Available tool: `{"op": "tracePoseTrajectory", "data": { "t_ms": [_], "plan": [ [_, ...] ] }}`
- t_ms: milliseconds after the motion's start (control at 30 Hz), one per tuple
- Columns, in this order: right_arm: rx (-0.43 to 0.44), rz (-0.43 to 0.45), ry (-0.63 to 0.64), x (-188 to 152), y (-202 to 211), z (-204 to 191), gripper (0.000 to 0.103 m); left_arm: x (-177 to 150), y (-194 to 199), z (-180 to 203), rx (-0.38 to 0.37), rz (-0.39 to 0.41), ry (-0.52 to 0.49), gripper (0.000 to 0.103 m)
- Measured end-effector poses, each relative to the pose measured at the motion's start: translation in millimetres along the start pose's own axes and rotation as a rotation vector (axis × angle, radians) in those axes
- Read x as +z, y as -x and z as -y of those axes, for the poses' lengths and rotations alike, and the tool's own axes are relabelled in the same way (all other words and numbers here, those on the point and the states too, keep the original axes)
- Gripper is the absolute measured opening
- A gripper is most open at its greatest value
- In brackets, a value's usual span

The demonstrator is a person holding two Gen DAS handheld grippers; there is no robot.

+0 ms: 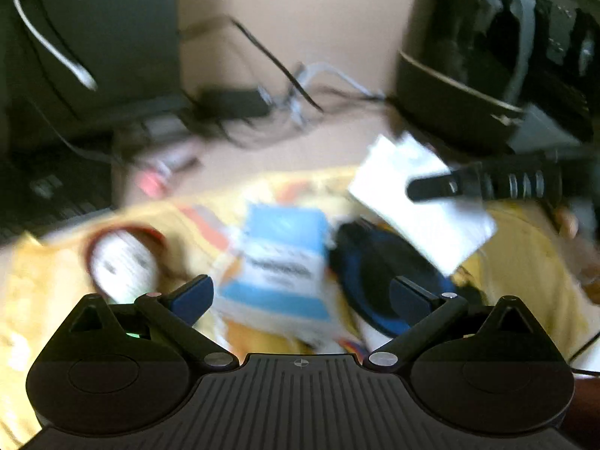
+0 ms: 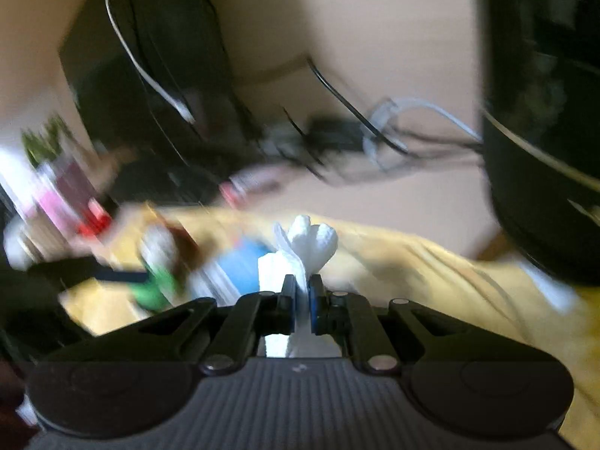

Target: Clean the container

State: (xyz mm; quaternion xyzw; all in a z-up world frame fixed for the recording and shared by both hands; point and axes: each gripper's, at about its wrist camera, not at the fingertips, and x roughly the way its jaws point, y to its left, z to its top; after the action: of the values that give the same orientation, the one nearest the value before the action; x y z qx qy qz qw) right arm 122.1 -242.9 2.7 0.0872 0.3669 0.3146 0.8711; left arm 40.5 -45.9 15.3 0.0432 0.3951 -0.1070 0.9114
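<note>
left gripper (image 1: 300,292): your jaws are spread wide with nothing between them, hovering over the blue-and-white pack (image 1: 279,262) on the yellow cloth (image 1: 525,258).
container (image 1: 378,273): looks like the dark round blue-rimmed thing lying on the cloth just right of the pack, low between your left fingers. Blur is heavy, so that is my guess, not certain.
tissue (image 2: 311,243): white wad, your right gripper (image 2: 302,300) is clamped hard on it, with a loose tuft sticking out past the tips.
risk, blur: both views smear, so you could easily misjudge the container rim.
risk, tissue: thin grip on soft paper. Dragging it against the rim could tear it or pull it out.
risk, container: nothing holds it, so wiping pressure may slide it on the cloth.
risk, clutter: cables (image 1: 300,93) and the black appliance (image 1: 487,56) sit close behind. A wide swing could snag them.
</note>
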Motion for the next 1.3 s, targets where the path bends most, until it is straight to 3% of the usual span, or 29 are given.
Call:
{"op": "tracePoseTrajectory", "data": {
  "t_ms": [167,267,367,433,467,600,667,700,833,933,1033,1200,1300],
  "plan": [
    [0.099,-0.071,0.01,19.4,-53.0,-12.6,0.009,-3.8,-10.3,0.8,-0.058,-0.048,0.057,0.102],
    [0.001,-0.119,0.131,12.3,-82.6,-21.9,0.009,-5.9,-18.1,-1.7,-0.105,-0.088,0.118,0.102],
    [-0.101,-0.114,0.206,4.6,-89.4,-20.8,0.024,-5.7,-19.3,-8.0,-0.084,-0.091,0.136,0.102],
    [-0.087,-0.111,0.178,4.8,-87.5,-13.4,0.041,-4.5,-20.0,-15.1,-0.065,-0.089,0.15,0.102],
    [-0.077,-0.106,0.163,6.0,-86.3,-10.5,0.043,-4.0,-20.4,-18.7,-0.056,-0.088,0.157,0.102],
    [-0.024,-0.088,0.155,13.3,-89.5,-7.2,0.043,-1.6,-21.9,-32.9,-0.018,-0.085,0.186,0.102],
    [0.03,-0.108,0.164,15.3,-97.4,-8.8,0.036,-0.1,-26.4,-32.9,0.014,-0.09,0.158,0.102],
    [0.039,-0.124,0.174,14.5,-103.1,-10.8,0.028,0.9,-29.1,-29.7,0.029,-0.089,0.121,0.102],
    [0.01,-0.124,0.146,12.4,-114.1,-9.6,0.023,4.8,-39.4,-10.7,0.083,-0.075,-0.07,0.102],
    [0.104,-0.179,0.054,13.2,-116.5,-3.6,0.018,5.5,-51.4,-3.7,0.08,-0.094,-0.137,0.102],
    [0.179,-0.214,0.038,4.3,-112.7,-10.8,0.017,2.7,-58.3,-6.4,0.02,-0.151,-0.107,0.102],
    [0.083,-0.157,0.139,-4.5,-92.1,-28.9,0.015,-11.8,-51.2,-18.3,-0.064,-0.231,-0.03,0.102],
    [0.12,-0.124,0.146,-4.8,-71.0,-37.2,0.015,-19.8,-39.9,-26.4,-0.072,-0.234,0.001,0.102]
  ]
}}
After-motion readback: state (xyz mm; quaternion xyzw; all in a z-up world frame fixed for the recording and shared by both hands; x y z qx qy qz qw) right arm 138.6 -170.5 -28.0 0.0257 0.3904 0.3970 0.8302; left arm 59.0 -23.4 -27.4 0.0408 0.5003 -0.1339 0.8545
